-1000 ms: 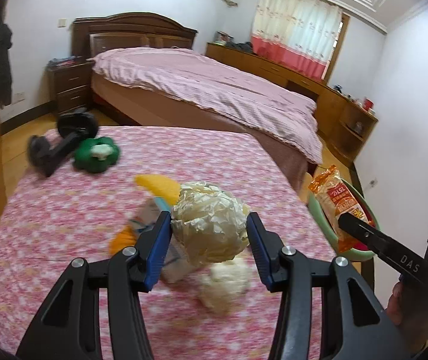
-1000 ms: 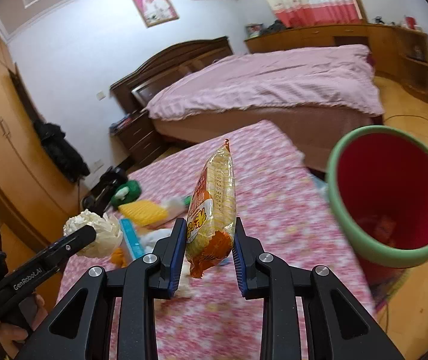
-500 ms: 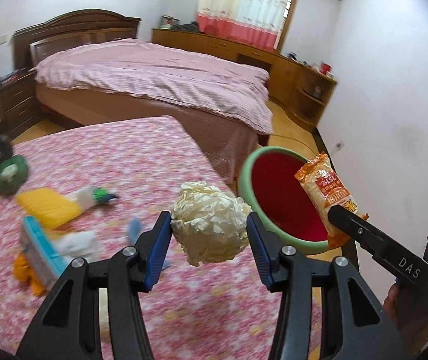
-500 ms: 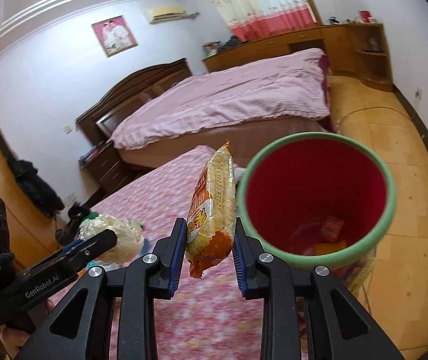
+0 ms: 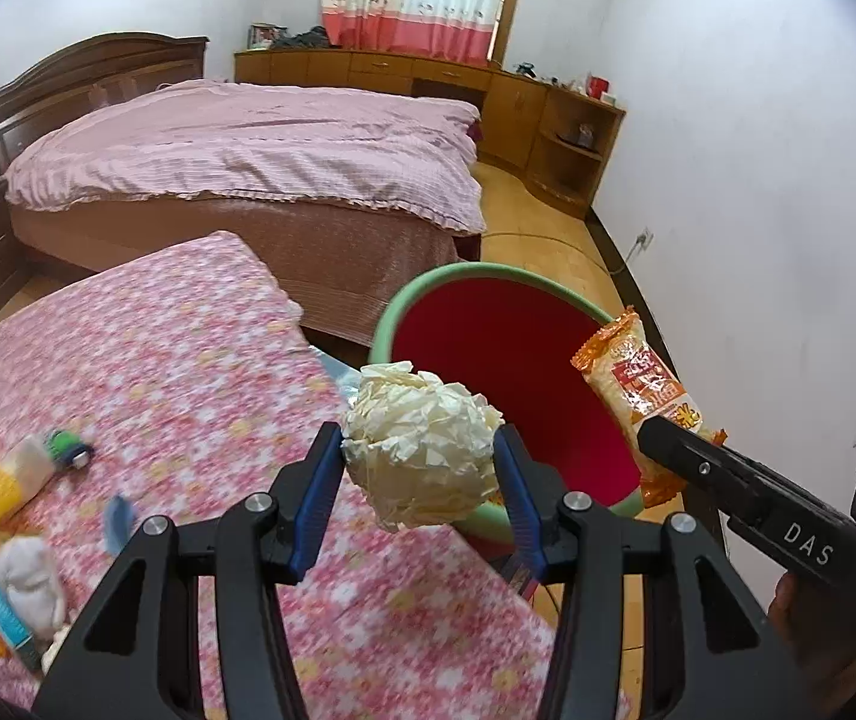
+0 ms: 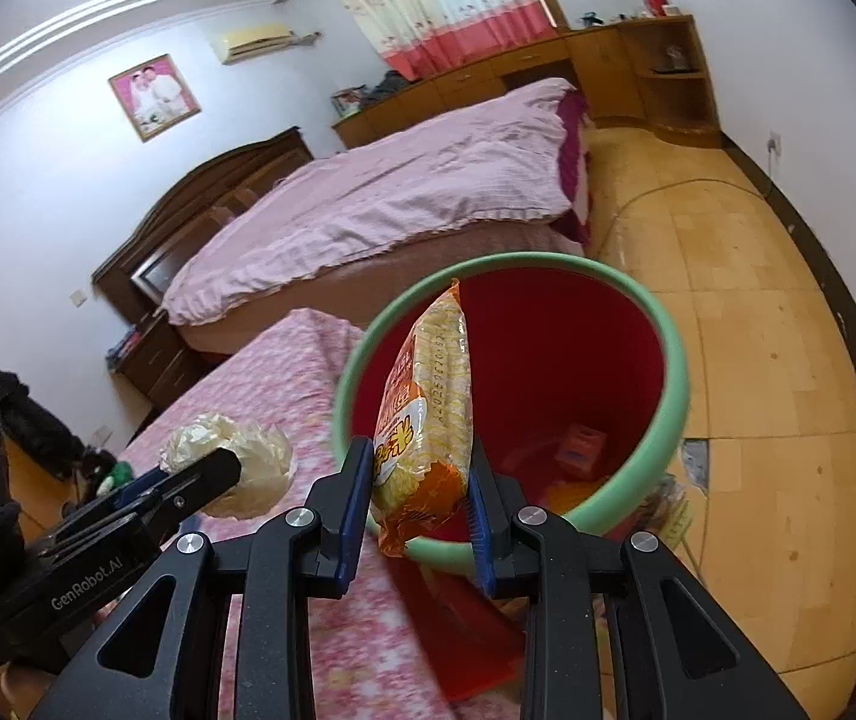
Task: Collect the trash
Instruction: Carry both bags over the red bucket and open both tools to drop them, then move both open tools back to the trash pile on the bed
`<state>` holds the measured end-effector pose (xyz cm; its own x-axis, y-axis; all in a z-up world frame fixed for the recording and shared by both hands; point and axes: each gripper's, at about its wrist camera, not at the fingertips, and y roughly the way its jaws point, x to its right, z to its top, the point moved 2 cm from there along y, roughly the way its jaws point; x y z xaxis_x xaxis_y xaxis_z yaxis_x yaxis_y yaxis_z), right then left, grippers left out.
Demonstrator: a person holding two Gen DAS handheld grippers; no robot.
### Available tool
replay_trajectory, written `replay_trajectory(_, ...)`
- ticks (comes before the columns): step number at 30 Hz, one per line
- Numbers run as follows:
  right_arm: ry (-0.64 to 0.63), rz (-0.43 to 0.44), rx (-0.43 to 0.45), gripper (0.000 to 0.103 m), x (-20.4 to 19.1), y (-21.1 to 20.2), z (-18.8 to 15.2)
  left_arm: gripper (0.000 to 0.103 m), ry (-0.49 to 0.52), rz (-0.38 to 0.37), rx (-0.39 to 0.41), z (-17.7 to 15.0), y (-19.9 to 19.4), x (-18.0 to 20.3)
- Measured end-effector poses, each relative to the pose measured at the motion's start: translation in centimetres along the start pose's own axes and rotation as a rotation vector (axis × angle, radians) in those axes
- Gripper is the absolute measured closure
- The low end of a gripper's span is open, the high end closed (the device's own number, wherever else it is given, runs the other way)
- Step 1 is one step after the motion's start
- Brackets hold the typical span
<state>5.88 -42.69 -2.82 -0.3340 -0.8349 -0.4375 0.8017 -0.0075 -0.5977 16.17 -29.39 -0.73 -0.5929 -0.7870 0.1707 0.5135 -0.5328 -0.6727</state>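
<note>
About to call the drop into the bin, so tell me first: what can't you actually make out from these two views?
- Bin floor: right wrist view, mostly hidden by the snack packet in the right gripper.
- Bin's near rim: left wrist view, behind the crumpled paper ball in the left gripper.
- Leftover items on the floral cloth: left wrist view, blurred and cut by the edge.
</note>
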Motion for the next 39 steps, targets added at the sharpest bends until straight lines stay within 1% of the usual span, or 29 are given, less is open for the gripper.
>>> replay_trajectory(4,0.028,-0.025,-0.01,0.074,1.6,0.6,0.2,0.052,0.024,-0.015,-0.021,0.2,2.0,0.9)
replay_trajectory(10,0.032,-0.056,-0.036,0.073,3.0,1.5,0.3,0.051,0.026,-0.022,-0.037,0.5,4.3,1.4)
replay_trajectory(16,0.024,-0.081,-0.055,0.071,3.7,2.5,0.0,0.042,0.036,-0.005,-0.036,0.8,5.5,1.6)
replay_trajectory(18,0.021,-0.08,-0.059,0.071,3.9,2.8,0.1,0.042,0.04,0.005,-0.04,0.7,5.7,1.7)
replay_trajectory(21,0.011,-0.078,-0.057,0.071,3.8,2.9,0.2,0.042,0.028,-0.003,-0.05,0.6,6.0,1.5)
replay_trajectory(24,0.001,-0.075,-0.048,0.071,3.7,2.7,0.3,0.042,0.015,-0.007,-0.057,0.6,6.1,1.2)
replay_trajectory(29,-0.009,-0.071,-0.044,0.071,3.5,2.6,0.4,0.042,-0.01,0.01,-0.049,0.6,5.6,0.6)
replay_trajectory(33,-0.013,-0.062,-0.042,0.071,2.9,2.4,0.3,0.042,-0.046,0.003,-0.047,0.6,4.7,-0.1)
replay_trajectory(39,-0.016,-0.036,-0.036,0.07,1.9,1.7,0.2,0.042,-0.058,0.028,-0.027,0.5,2.7,-1.1)
